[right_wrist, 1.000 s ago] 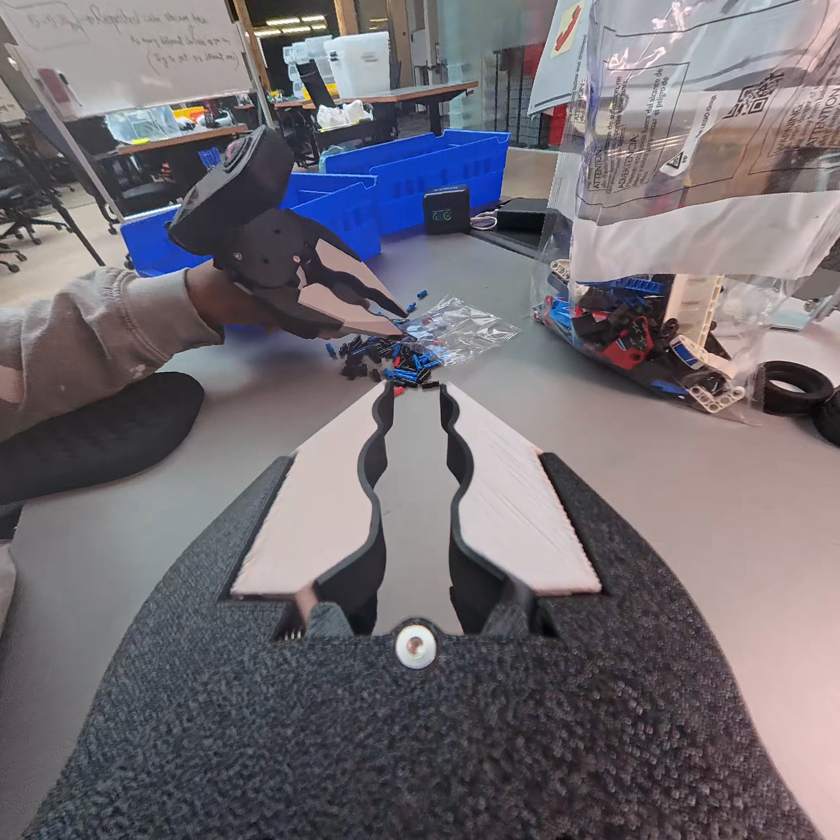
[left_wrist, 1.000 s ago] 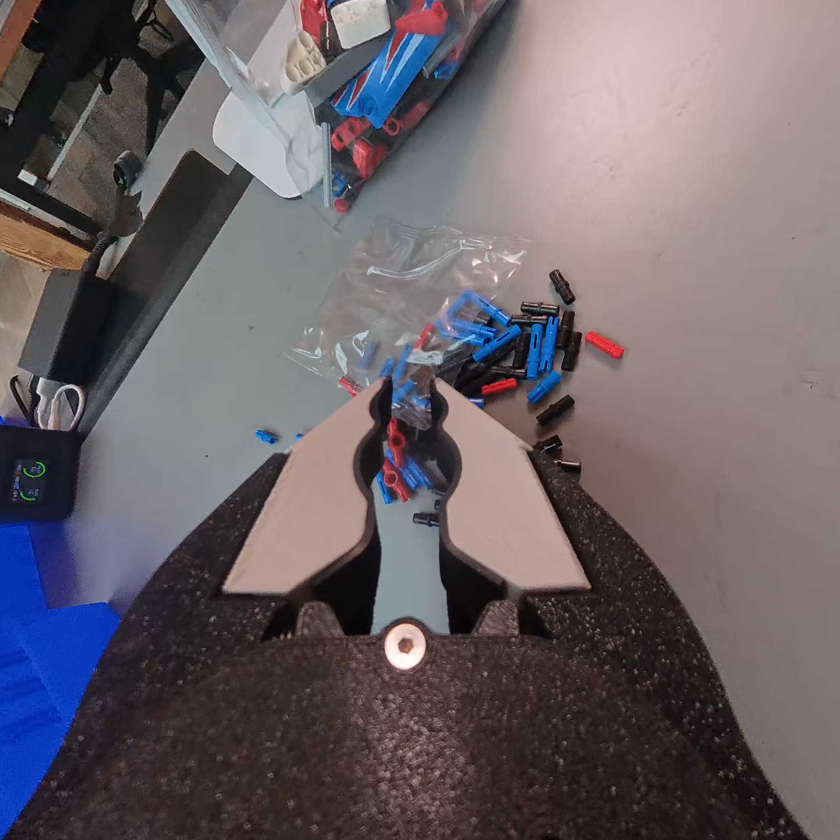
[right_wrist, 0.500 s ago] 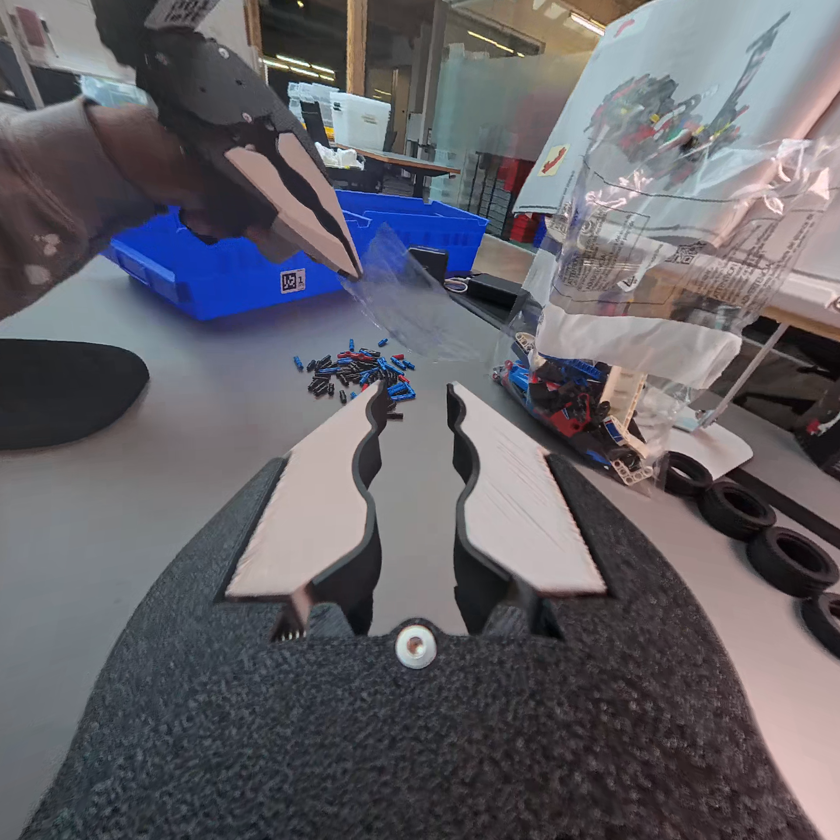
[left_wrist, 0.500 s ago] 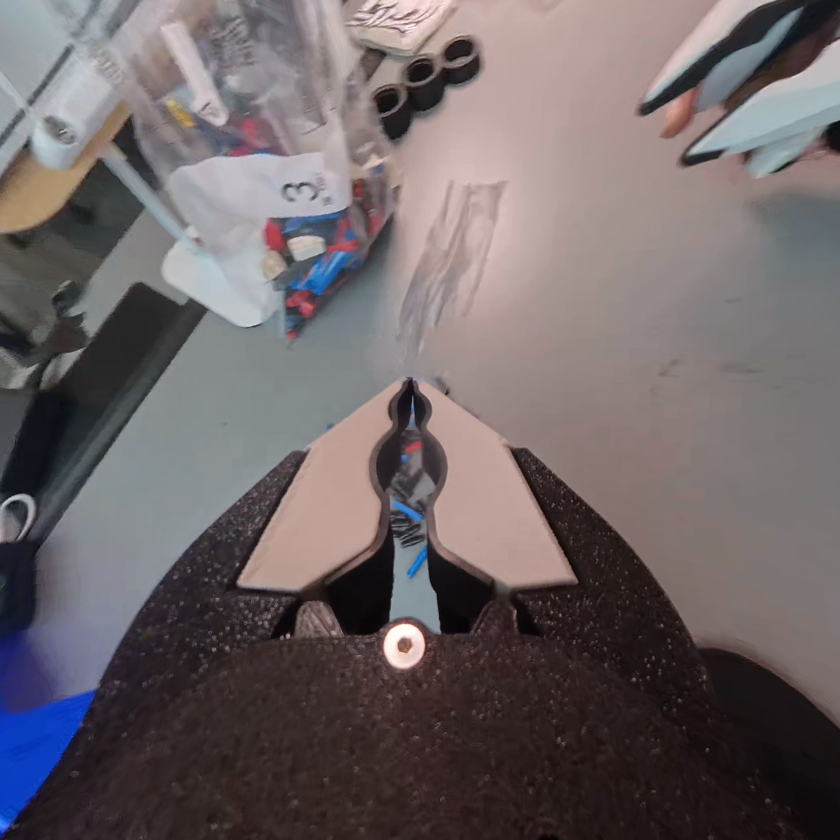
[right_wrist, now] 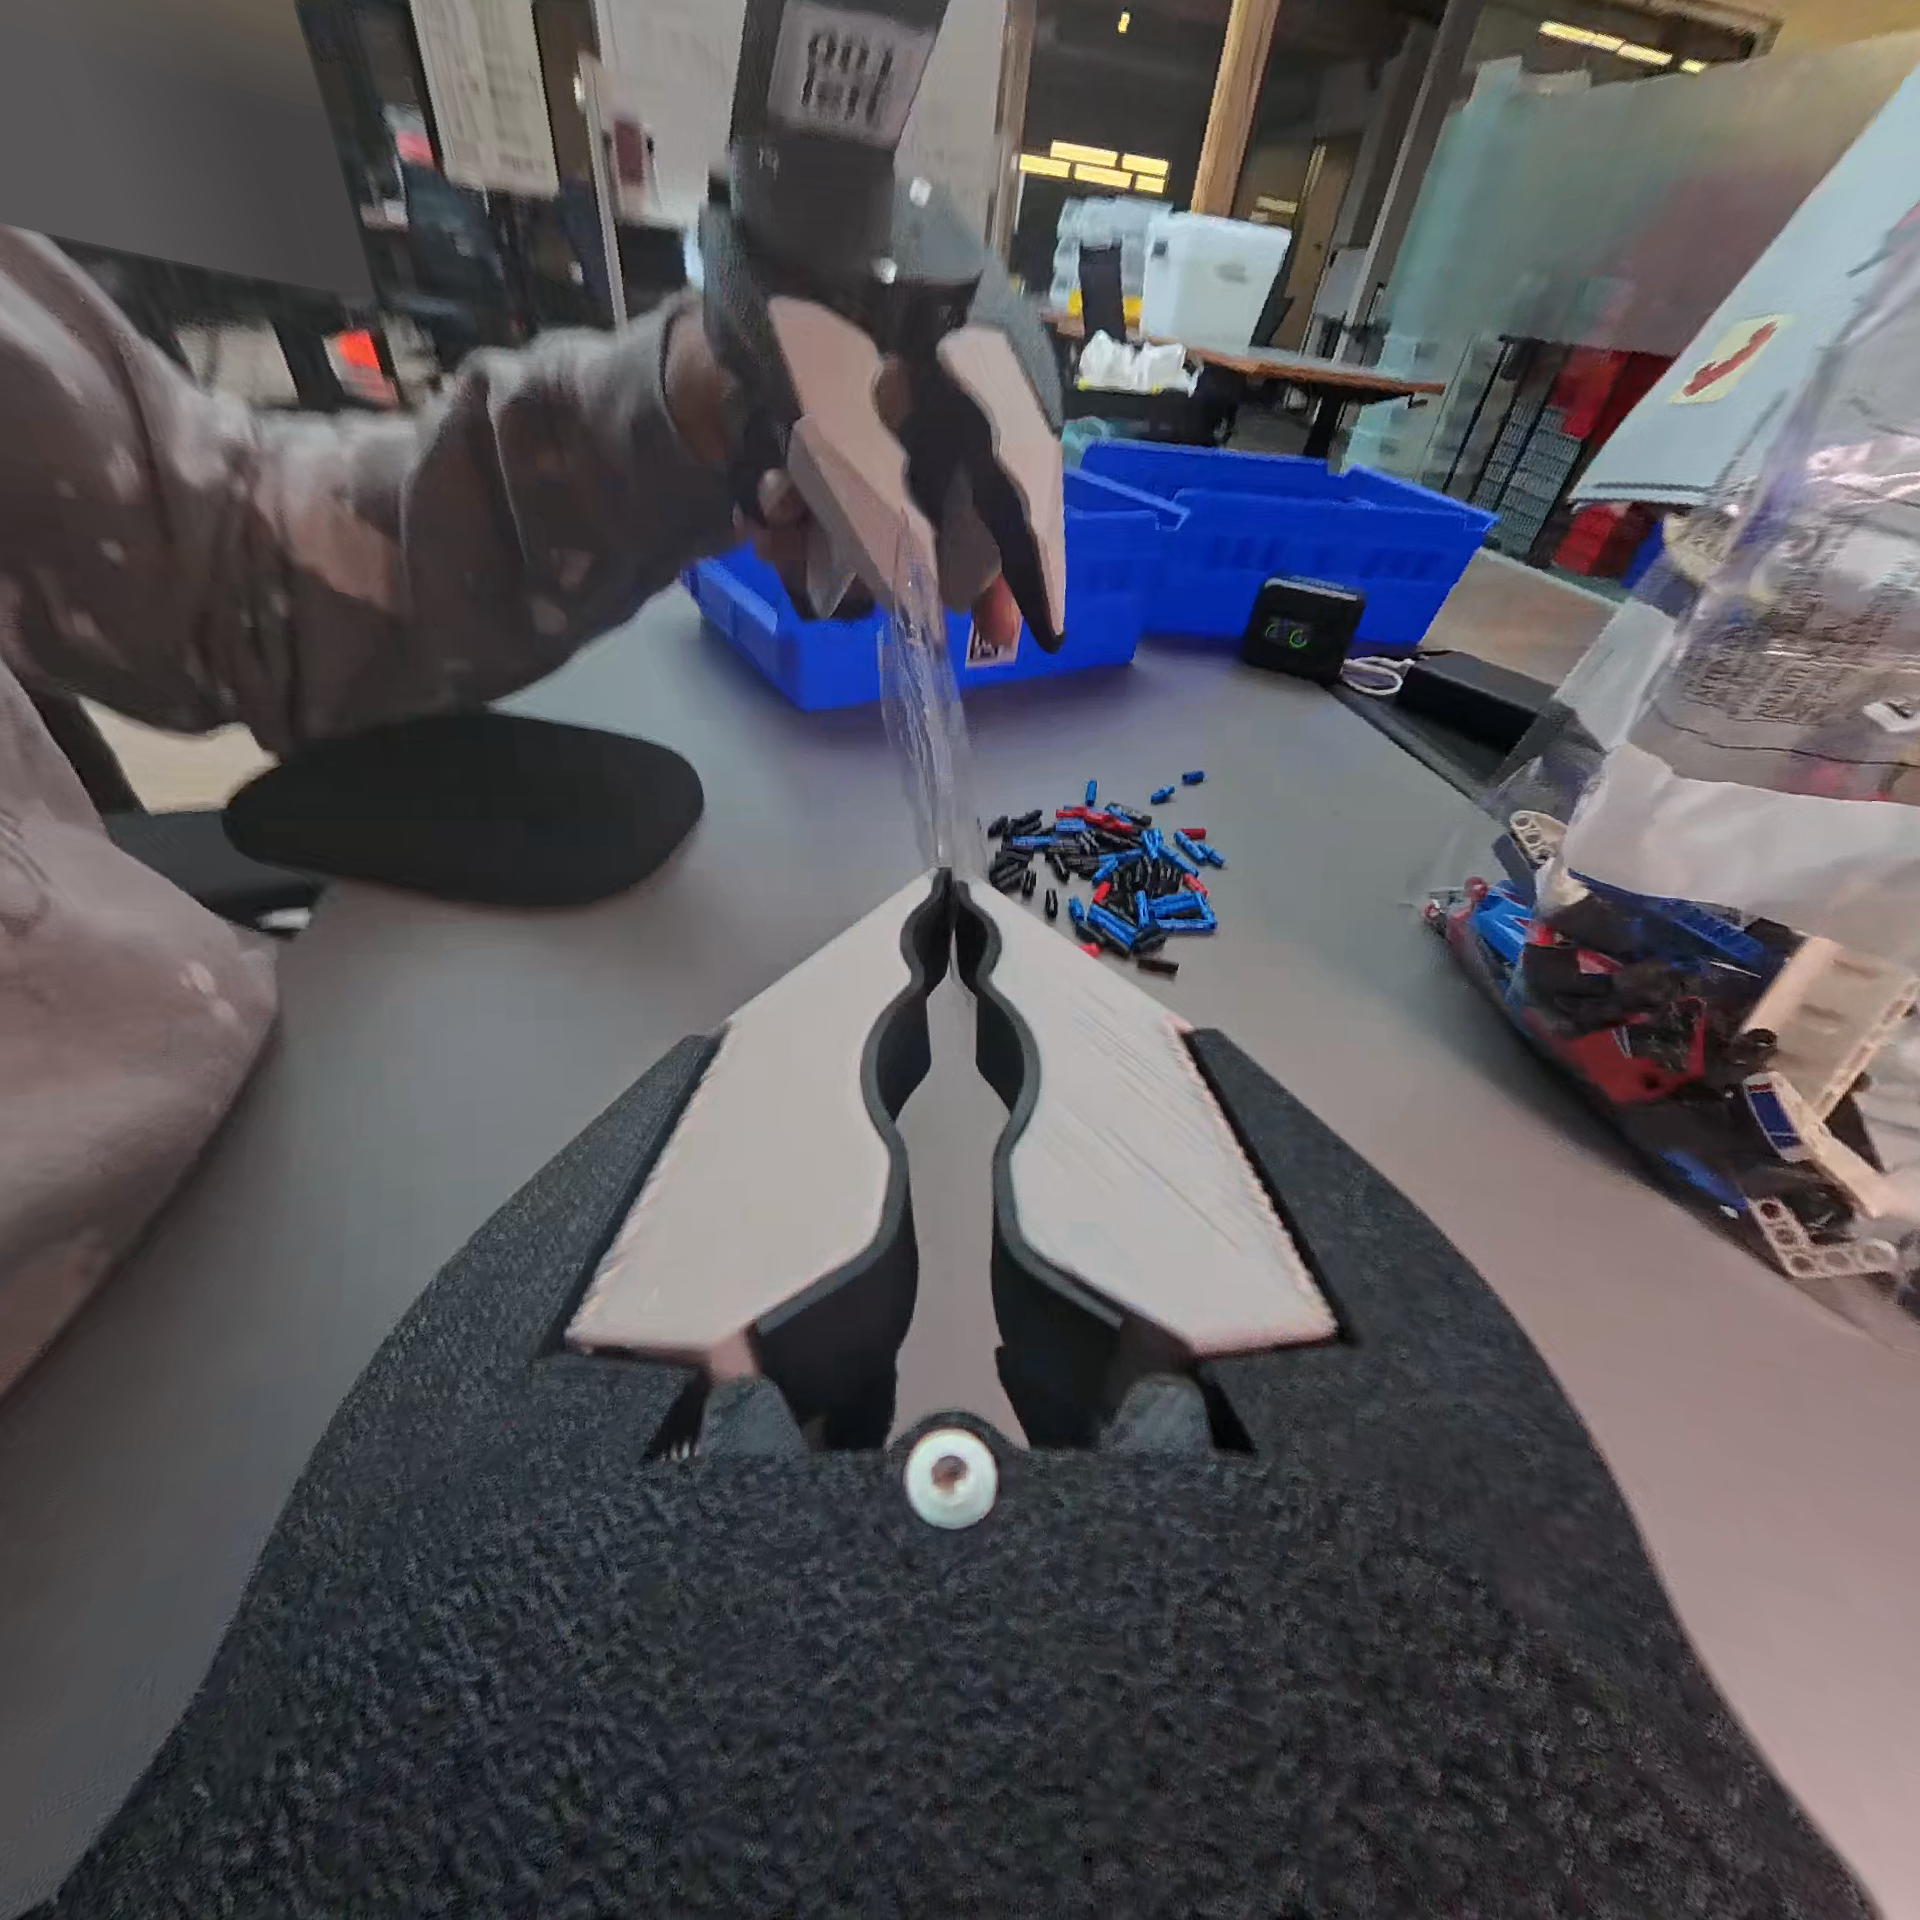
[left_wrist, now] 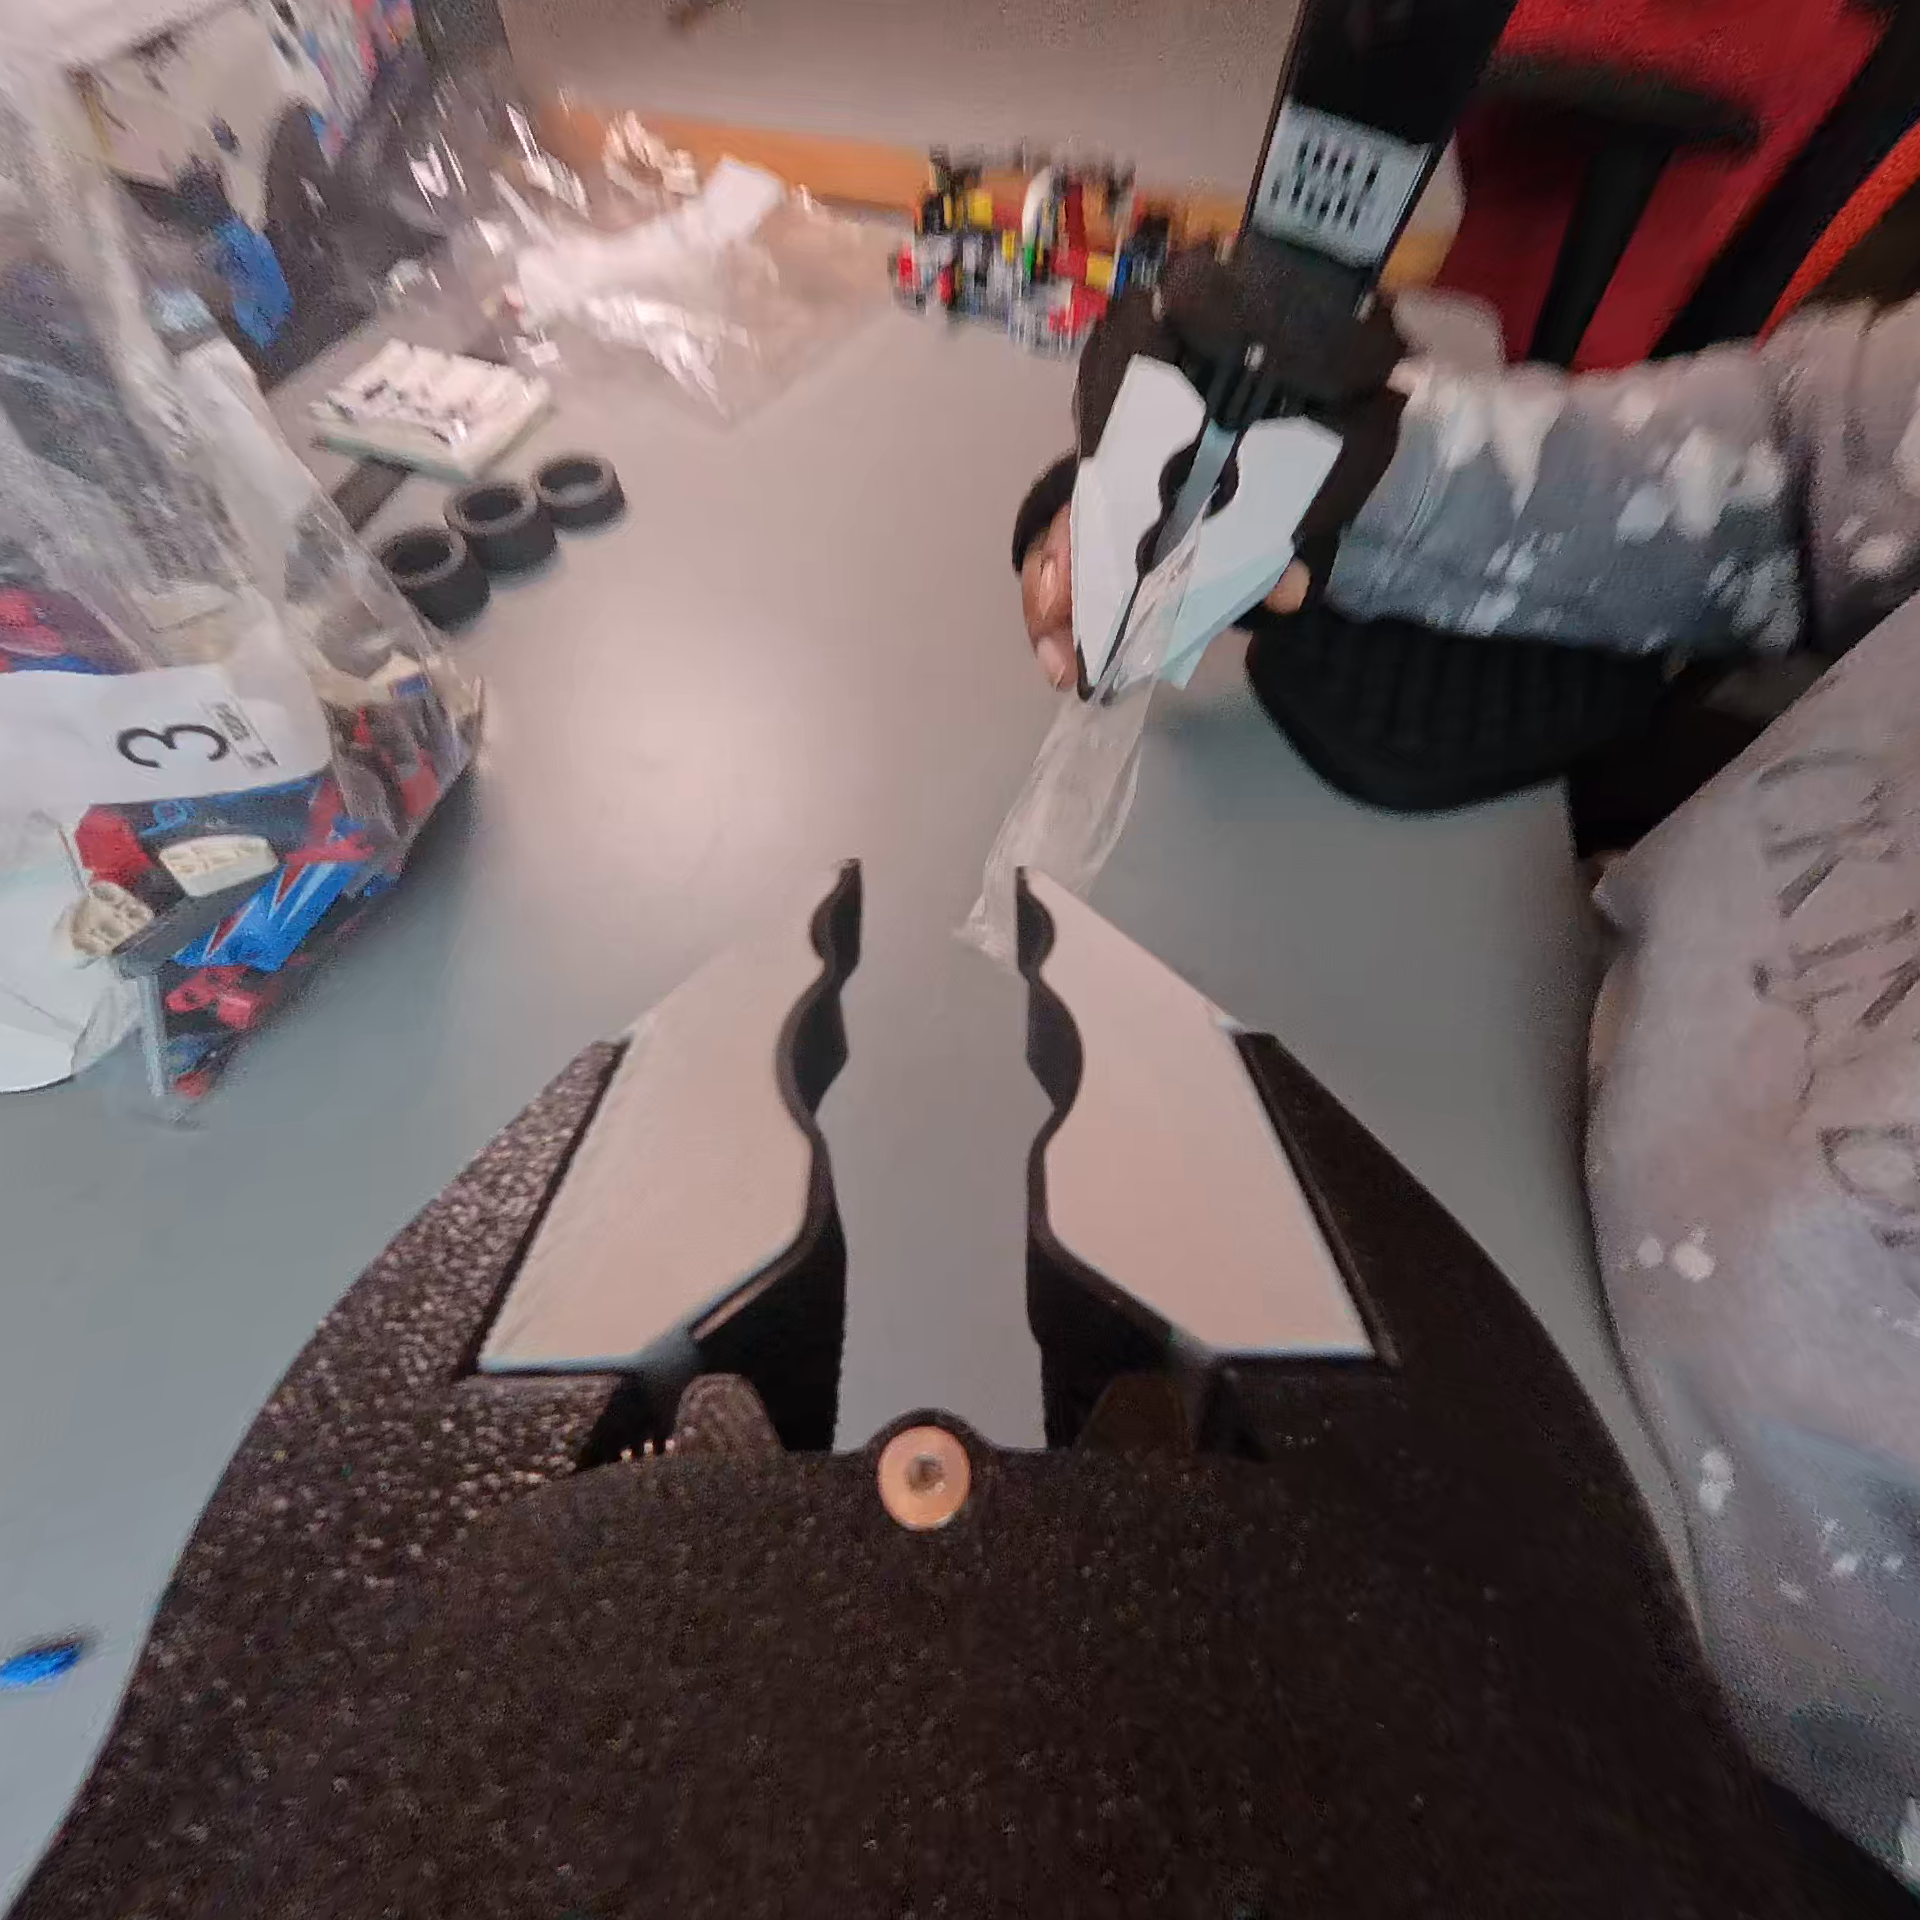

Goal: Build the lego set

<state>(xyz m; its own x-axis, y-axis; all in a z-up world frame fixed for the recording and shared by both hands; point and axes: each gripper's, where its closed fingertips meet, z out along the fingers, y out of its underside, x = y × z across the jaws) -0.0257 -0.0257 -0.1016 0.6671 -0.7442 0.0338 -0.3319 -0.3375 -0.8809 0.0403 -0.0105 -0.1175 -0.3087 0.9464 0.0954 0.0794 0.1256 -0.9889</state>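
A clear, empty plastic bag (right_wrist: pixel 925 727) hangs in the air between my two grippers. My right gripper (right_wrist: pixel 948 883) is shut on its lower edge; the left wrist view shows this gripper (left_wrist: pixel 1127 670) pinching the bag (left_wrist: pixel 1070 810). My left gripper (left_wrist: pixel 938 883) is open and empty, with the bag's free end just beside its right fingertip. In the right wrist view the left gripper (right_wrist: pixel 935 618) stands open above the bag. A pile of small blue, black and red lego pins (right_wrist: pixel 1112 873) lies loose on the grey table (right_wrist: pixel 1351 1195).
A large bag of lego parts (left_wrist: pixel 239 831) stands at the table's side, also in the right wrist view (right_wrist: pixel 1662 987). Black tyres (left_wrist: pixel 499 530) and a booklet (left_wrist: pixel 426 405) lie beyond it. Blue bins (right_wrist: pixel 1247 561), a small black device (right_wrist: pixel 1304 623) and a black pad (right_wrist: pixel 468 800) are nearby.
My left gripper shut on the clear bag, lifted it off the pins and has now opened. My right gripper moved in and shut on the bag.
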